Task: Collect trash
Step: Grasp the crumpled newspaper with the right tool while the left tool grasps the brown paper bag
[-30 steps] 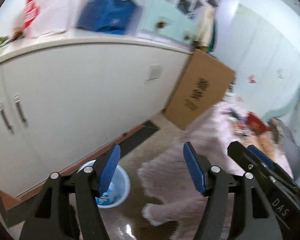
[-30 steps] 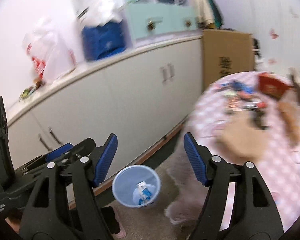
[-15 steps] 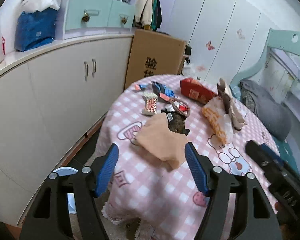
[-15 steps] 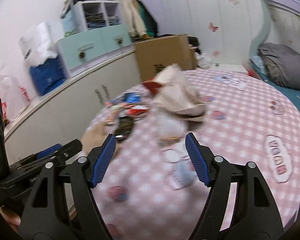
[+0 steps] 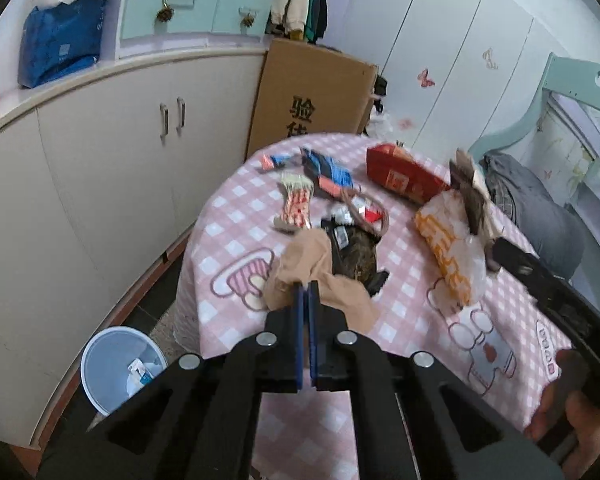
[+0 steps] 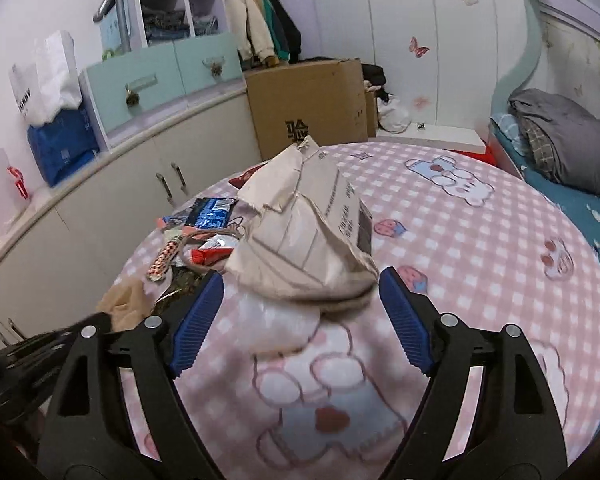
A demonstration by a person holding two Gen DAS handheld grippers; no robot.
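On the round table with a pink checked cloth (image 5: pixel 236 216) lies a tan cloth (image 5: pixel 312 256) beside a dark patterned wrapper (image 5: pixel 356 256). My left gripper (image 5: pixel 307 292) is shut, its blue pads pinching the near edge of the tan cloth. Further back lie snack wrappers (image 5: pixel 296 200), a red box (image 5: pixel 400 176) and an orange-and-white plastic bag (image 5: pixel 448 248). My right gripper (image 6: pixel 300 312) is opening, its pads wide apart. The lower edge of a crumpled cardboard package (image 6: pixel 312 232) sits between them, untouched. A pale blue bin (image 5: pixel 120 364) stands on the floor left of the table.
White cabinets (image 5: pixel 100 168) curve along the left, close to the table's edge. A tall cardboard box (image 5: pixel 312 96) stands behind the table. A bed with grey bedding (image 6: pixel 560 148) lies to the right. A hand (image 5: pixel 572 420) holds the right gripper at the table's near right.
Both views swung from the cabinets and the bin on the floor round to the table top. The left gripper closed on the tan cloth. The right gripper's jaws spread wider near the crumpled package.
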